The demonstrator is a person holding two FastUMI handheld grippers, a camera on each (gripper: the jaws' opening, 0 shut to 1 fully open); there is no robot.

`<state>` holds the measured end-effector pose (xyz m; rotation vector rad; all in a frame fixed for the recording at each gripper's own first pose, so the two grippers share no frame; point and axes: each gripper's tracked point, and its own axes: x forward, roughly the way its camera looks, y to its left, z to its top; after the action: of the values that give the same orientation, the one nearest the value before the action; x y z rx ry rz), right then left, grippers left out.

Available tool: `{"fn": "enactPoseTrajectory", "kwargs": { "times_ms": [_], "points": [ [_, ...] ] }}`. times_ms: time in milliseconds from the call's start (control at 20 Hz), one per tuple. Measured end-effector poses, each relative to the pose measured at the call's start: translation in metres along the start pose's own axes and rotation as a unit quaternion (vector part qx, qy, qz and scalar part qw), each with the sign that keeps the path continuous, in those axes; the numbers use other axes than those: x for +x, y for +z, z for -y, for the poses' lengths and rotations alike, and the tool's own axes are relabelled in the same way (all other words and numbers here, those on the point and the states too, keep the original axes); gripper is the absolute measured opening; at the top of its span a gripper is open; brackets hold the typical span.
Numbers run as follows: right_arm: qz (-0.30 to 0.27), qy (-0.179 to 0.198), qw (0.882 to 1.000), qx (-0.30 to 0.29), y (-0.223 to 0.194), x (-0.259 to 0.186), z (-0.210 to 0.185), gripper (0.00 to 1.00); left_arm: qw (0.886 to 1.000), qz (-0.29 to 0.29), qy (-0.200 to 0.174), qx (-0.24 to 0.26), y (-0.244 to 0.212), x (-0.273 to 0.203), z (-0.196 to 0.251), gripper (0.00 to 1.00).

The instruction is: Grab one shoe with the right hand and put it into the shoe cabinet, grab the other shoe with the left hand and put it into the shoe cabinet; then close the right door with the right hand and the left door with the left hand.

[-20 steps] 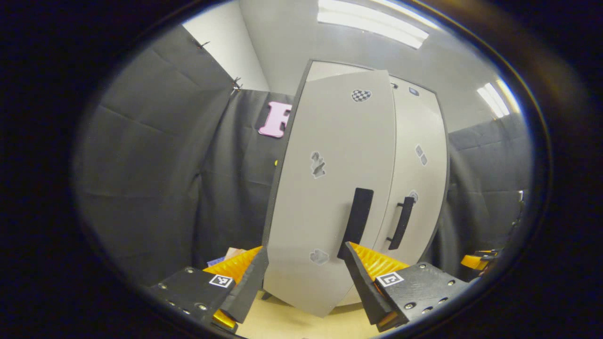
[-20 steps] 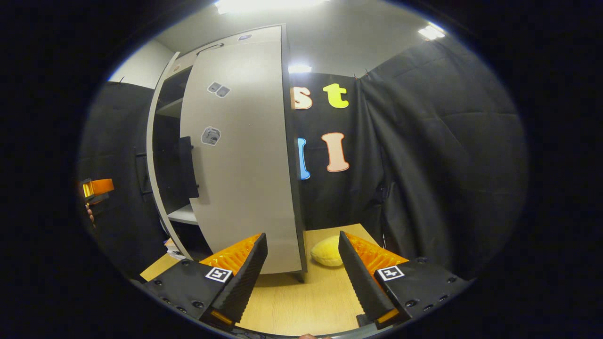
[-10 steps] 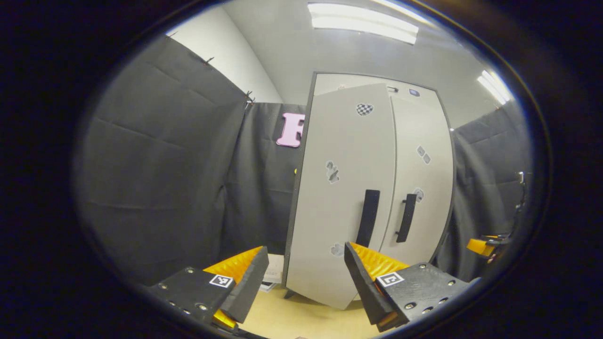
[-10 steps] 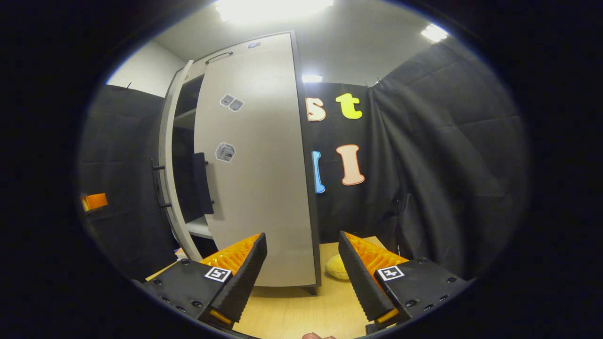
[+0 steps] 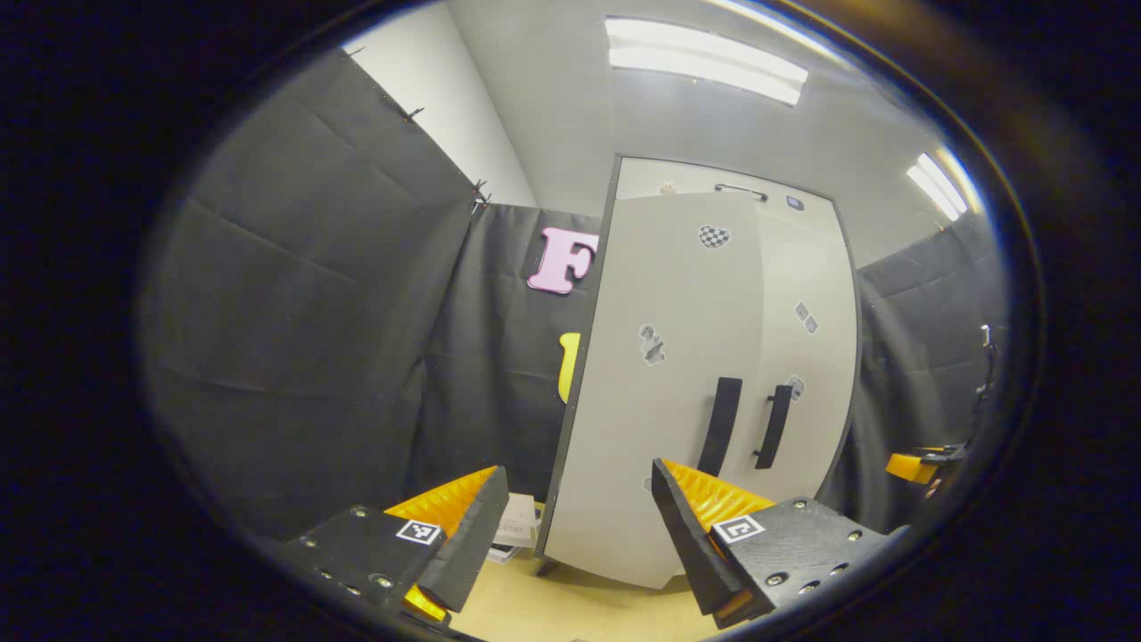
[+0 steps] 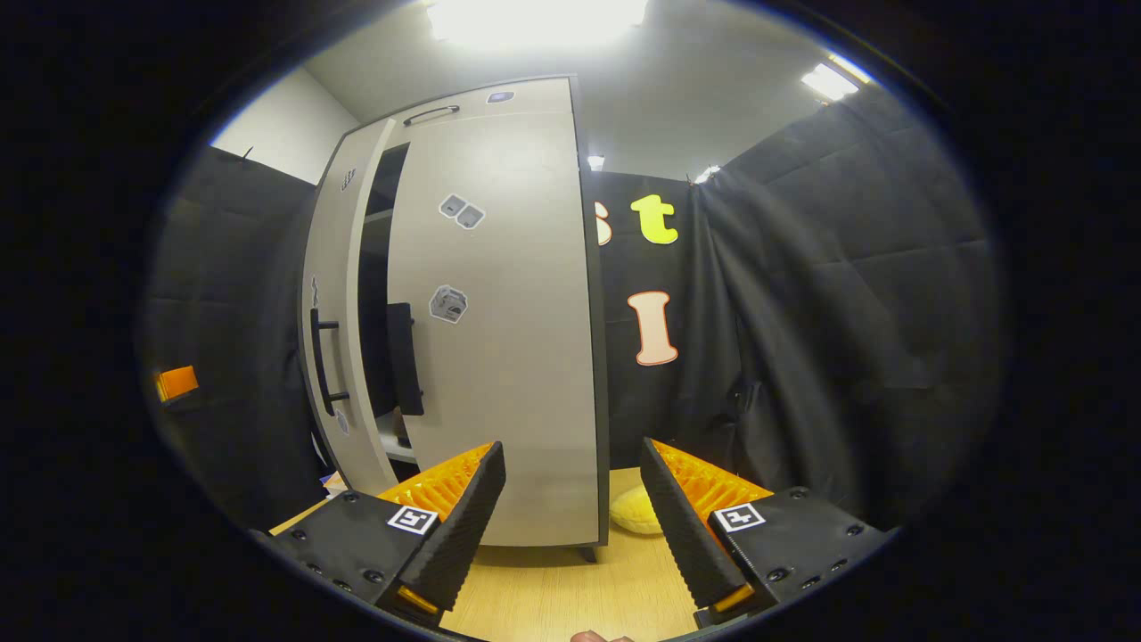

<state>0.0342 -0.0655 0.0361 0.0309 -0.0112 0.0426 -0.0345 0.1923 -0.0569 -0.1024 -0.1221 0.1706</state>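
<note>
The pale grey shoe cabinet stands on the table. In the left gripper view its left door (image 5: pixel 660 392) hangs slightly ajar, with a black handle (image 5: pixel 720 426). The right door (image 5: pixel 807 357) lies flush with its handle (image 5: pixel 774 426). My left gripper (image 5: pixel 575 535) is open and empty, a short way in front of the left door's lower part. In the right gripper view a dark gap (image 6: pixel 374 294) separates the left door (image 6: pixel 334 339) from the right door (image 6: pixel 508 357). My right gripper (image 6: pixel 570 526) is open and empty, off the cabinet's right corner. The doors hide the inside.
A yellow soft object (image 6: pixel 637 515) lies on the wooden table (image 6: pixel 553 588) beside the cabinet's right side. Some papers or a small box (image 5: pixel 517 530) sit left of the cabinet. Black cloth walls close in on both sides.
The left door has swung further toward the cabinet, narrowing the gap. Both grippers have drawn back from the cabinet and stayed open.
</note>
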Motion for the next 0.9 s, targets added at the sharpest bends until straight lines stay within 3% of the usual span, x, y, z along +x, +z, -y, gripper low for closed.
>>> {"fn": "enactPoseTrajectory", "kwargs": {
  "times_ms": [100,150,300,350,400,450,500,550,700,900],
  "points": [
    [-0.004,-0.007,1.0,-0.004,-0.006,-0.004,-0.002,0.96,1.0,0.01,0.006,0.0,-0.006,-0.002,-0.012,0.88],
    [-0.007,-0.01,1.0,-0.007,-0.009,-0.007,-0.004,0.96,1.0,0.011,0.004,0.001,-0.011,-0.002,-0.015,0.94],
    [-0.013,-0.019,1.0,-0.017,-0.013,-0.014,-0.007,0.92,1.0,-0.006,-0.008,-0.007,-0.034,0.003,-0.012,0.94],
    [-0.017,-0.021,0.999,-0.019,-0.016,-0.017,-0.008,0.96,1.0,-0.014,-0.013,-0.011,-0.038,0.004,-0.008,0.94],
    [-0.018,-0.024,0.999,-0.021,-0.017,-0.019,-0.009,0.92,1.0,-0.017,-0.02,-0.01,-0.039,0.007,-0.004,0.94],
    [-0.017,-0.029,0.999,-0.024,-0.016,-0.021,-0.008,0.96,1.0,-0.018,-0.026,-0.002,-0.039,0.011,-0.001,0.94],
    [-0.018,-0.032,0.999,-0.025,-0.017,-0.022,-0.008,0.92,0.999,-0.02,-0.03,0.01,-0.041,0.014,0.0,0.94],
    [-0.022,-0.032,0.999,-0.022,-0.02,-0.022,-0.009,0.96,0.999,-0.023,-0.031,0.023,-0.044,0.018,0.001,0.94],
    [-0.027,-0.034,0.999,-0.013,-0.021,-0.024,-0.011,0.97,0.998,-0.033,-0.041,0.033,-0.056,0.026,0.009,0.94],
    [-0.041,-0.03,0.998,-0.022,-0.025,-0.026,-0.017,0.96,0.997,-0.062,-0.039,0.023,-0.1,0.026,0.01,0.94]
  ]
}}
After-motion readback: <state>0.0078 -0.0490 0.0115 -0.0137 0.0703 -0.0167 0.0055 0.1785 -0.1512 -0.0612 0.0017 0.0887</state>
